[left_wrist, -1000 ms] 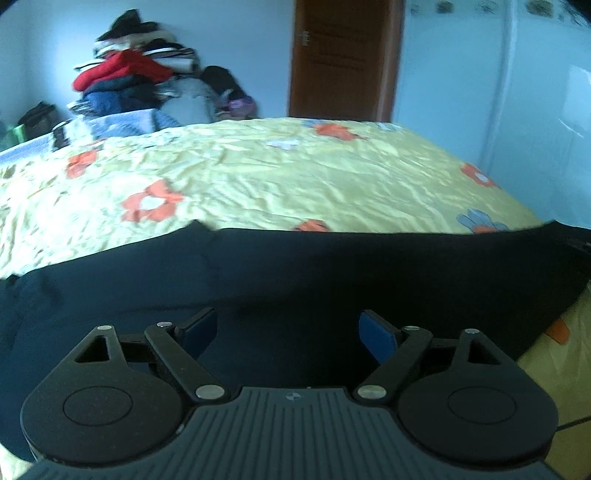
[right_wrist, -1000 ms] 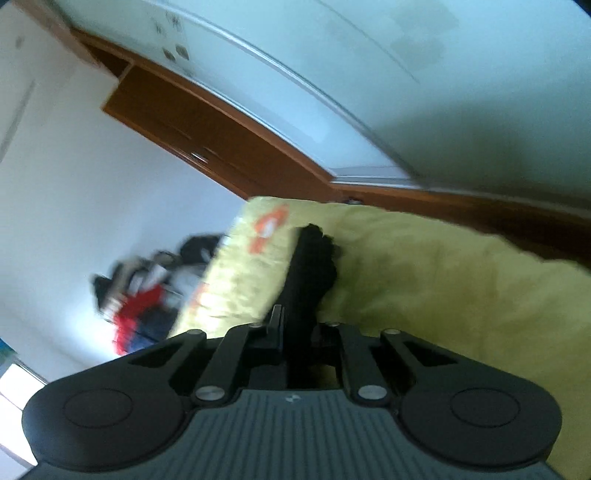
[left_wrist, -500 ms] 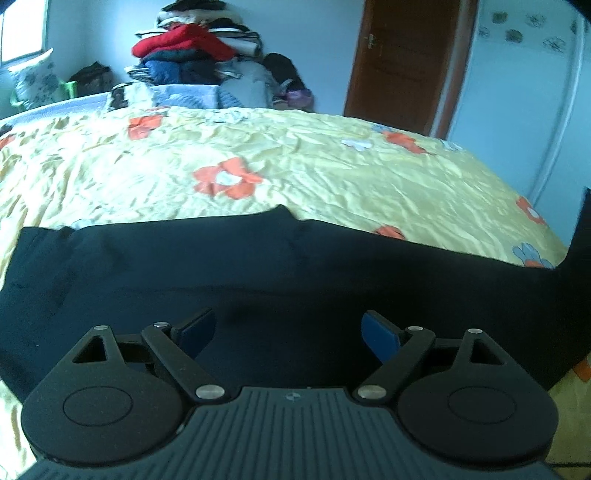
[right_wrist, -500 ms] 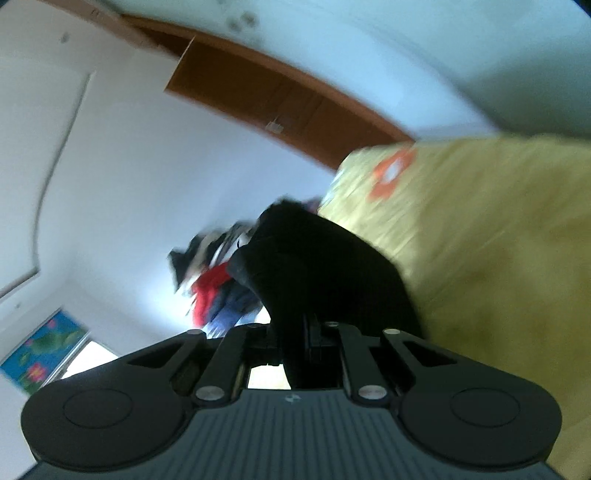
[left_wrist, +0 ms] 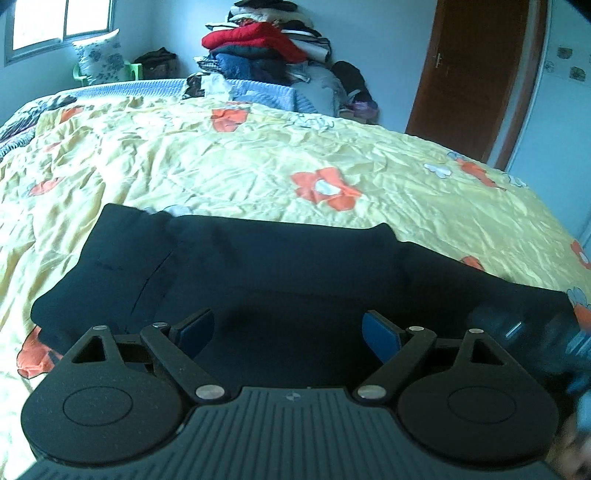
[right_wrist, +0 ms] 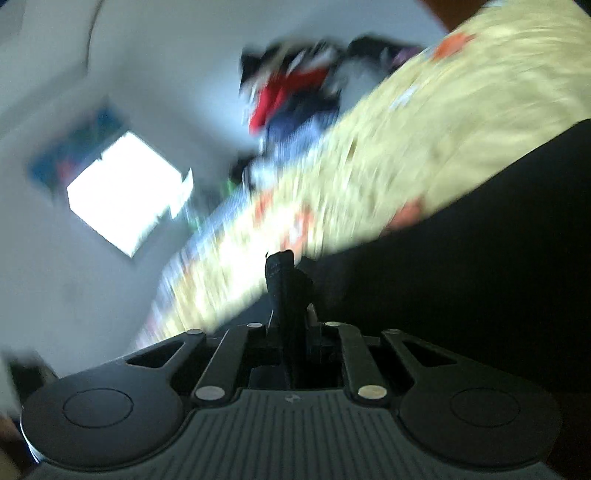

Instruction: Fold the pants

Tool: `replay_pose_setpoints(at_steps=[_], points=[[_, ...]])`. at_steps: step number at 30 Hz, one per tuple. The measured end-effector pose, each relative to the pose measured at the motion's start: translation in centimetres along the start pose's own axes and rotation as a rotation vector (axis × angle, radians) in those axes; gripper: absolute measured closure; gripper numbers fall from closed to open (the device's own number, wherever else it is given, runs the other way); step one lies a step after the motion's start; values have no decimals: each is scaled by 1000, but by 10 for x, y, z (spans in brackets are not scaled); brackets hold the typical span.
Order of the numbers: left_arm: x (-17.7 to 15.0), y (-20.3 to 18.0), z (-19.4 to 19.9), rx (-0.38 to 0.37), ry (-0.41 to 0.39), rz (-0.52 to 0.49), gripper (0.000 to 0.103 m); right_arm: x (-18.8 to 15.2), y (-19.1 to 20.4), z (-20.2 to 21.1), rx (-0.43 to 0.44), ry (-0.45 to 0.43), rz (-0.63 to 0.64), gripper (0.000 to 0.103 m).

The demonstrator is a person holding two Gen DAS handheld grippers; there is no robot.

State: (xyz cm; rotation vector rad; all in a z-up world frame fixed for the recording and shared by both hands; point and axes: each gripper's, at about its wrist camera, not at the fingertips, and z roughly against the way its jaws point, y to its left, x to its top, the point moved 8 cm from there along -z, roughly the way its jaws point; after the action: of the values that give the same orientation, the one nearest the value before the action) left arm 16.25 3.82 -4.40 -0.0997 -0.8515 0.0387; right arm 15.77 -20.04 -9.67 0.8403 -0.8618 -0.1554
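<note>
Dark navy pants lie flat across the near part of a yellow flowered bedspread. My left gripper hovers just above them, open and empty, blue pads wide apart. My right gripper is shut on a pinched fold of the pants, with more dark cloth spread to its right. The right wrist view is tilted and blurred. The right gripper also shows as a blurred dark shape at the lower right of the left wrist view.
A pile of clothes is stacked at the far side of the bed. A brown door is at the far right, a window and a pillow on a green chair at the far left.
The right gripper has swung left with the pants end and come down near the bed. The left gripper's view has shifted left along the pants, toward their left end.
</note>
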Motion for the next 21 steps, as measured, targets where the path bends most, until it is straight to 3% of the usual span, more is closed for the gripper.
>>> replay_pose_setpoints(at_steps=[2, 3, 4, 6, 8, 9, 11, 13, 16, 18, 21], points=[[0, 3, -1, 3, 5, 8, 12, -14, 8, -19, -76, 94, 89, 85], [0, 3, -2, 5, 7, 12, 12, -20, 16, -18, -93, 93, 135, 82], [0, 4, -2, 7, 9, 15, 11, -22, 24, -14, -97, 105, 182, 73], [2, 4, -4, 14, 15, 23, 11, -23, 44, 2, -21, 129, 255, 62], [6, -2, -5, -1, 15, 35, 11, -16, 52, 29, 34, 71, 281, 62], [8, -6, -6, -17, 19, 38, 10, -11, 49, 42, 10, 36, 294, 62], [13, -23, -10, -69, 29, 33, 9, 10, 26, 61, -132, -41, 308, 54], [14, -47, -14, -117, 34, -18, 5, 23, -5, 72, -268, -59, 273, 47], [-2, -81, -26, -119, 72, -188, 4, 18, -42, 76, -374, -14, 231, 42], [-18, -93, -28, -53, 75, -290, 8, 10, -44, 86, -359, -51, 210, 41], [-27, -109, -12, 33, -64, -413, 5, 20, -43, 92, -316, -118, 175, 41]])
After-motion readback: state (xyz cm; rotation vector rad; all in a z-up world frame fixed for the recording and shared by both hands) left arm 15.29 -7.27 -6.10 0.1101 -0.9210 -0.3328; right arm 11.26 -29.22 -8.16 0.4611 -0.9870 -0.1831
